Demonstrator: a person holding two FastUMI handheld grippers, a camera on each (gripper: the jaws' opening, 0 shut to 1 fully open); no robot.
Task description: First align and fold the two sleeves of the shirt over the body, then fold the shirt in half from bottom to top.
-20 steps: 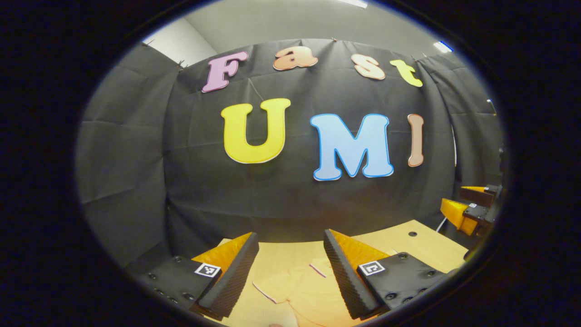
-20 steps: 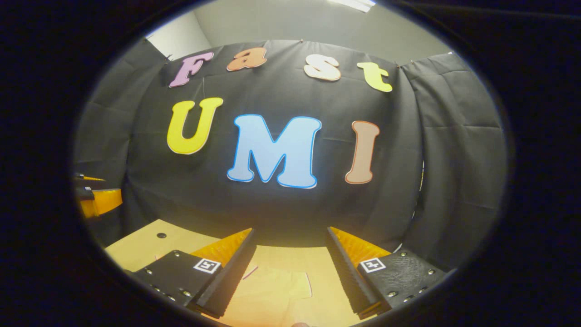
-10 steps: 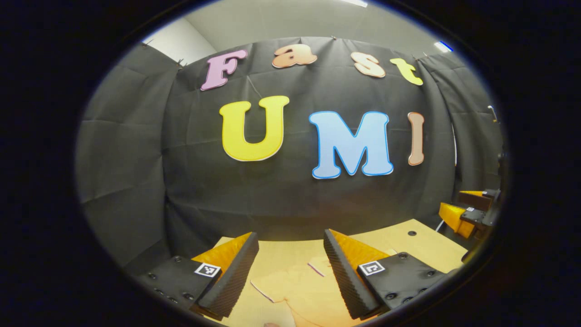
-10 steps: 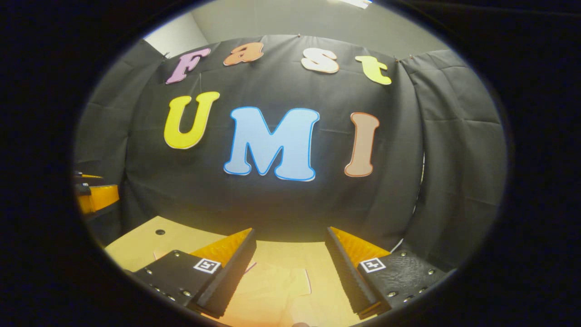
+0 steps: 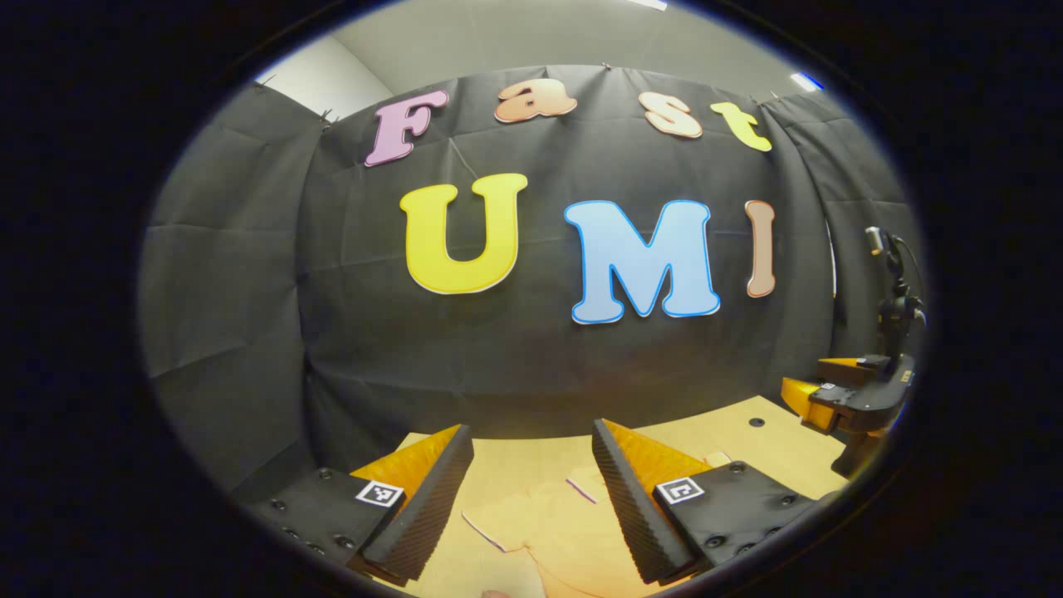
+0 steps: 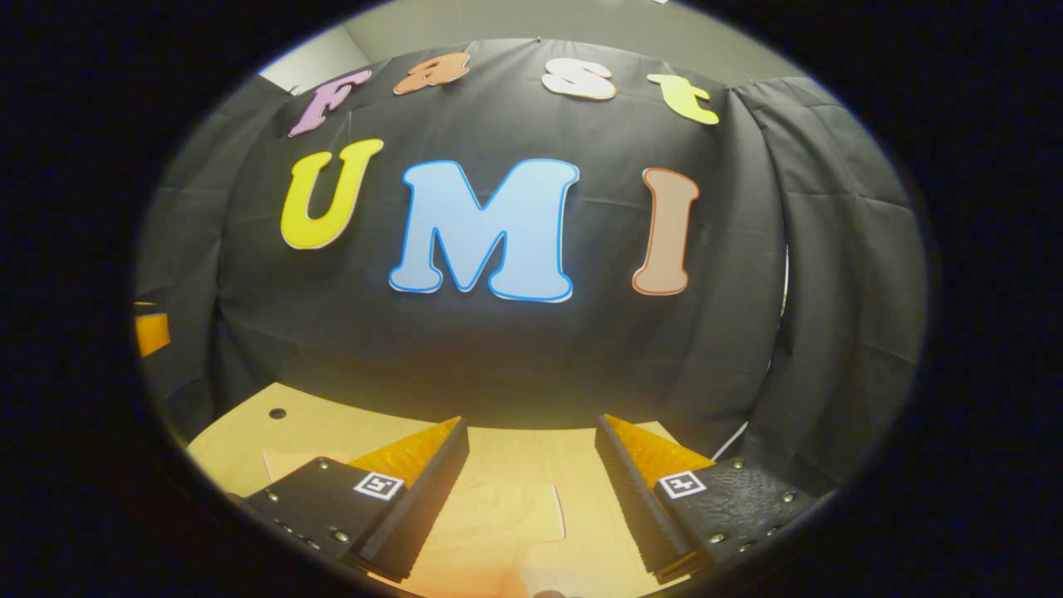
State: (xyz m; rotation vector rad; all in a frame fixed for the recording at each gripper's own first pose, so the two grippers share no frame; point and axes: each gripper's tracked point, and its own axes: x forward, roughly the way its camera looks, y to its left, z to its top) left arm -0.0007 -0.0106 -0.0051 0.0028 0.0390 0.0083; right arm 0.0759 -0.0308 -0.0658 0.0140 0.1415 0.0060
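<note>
A: Left gripper view first. What has changed there?

B: The left gripper [image 5: 531, 490] hangs with its jaws wide and nothing between them, just as a second ago. Below the gap the pale orange shirt [image 5: 540, 531] lies flat on the wooden table [image 5: 772, 448], a sleeve edge with a light hem showing between the fingers [image 5: 415, 515]. The change is at the right rim: the right gripper [image 5: 818, 390] has come further into sight, and its dark body and the mount above it now show

A: Does it touch the shirt?

B: No, it hangs above the table's far corner, well apart from the cloth. From this side I cannot tell how its jaws stand

A: And the right gripper view?

B: The wall has slid upward in the frame since a second ago, so more of the table [image 6: 249, 432] shows. The right gripper [image 6: 531, 486] is wide open and empty. Under it lies a sleeve of the shirt [image 6: 498, 519], flat, its cuff end toward the right finger. More shirt cloth shows left of the left finger, near a small hole in the tabletop. The left gripper [image 6: 151, 332] is a mere sliver at the left edge, less of it than before
</note>
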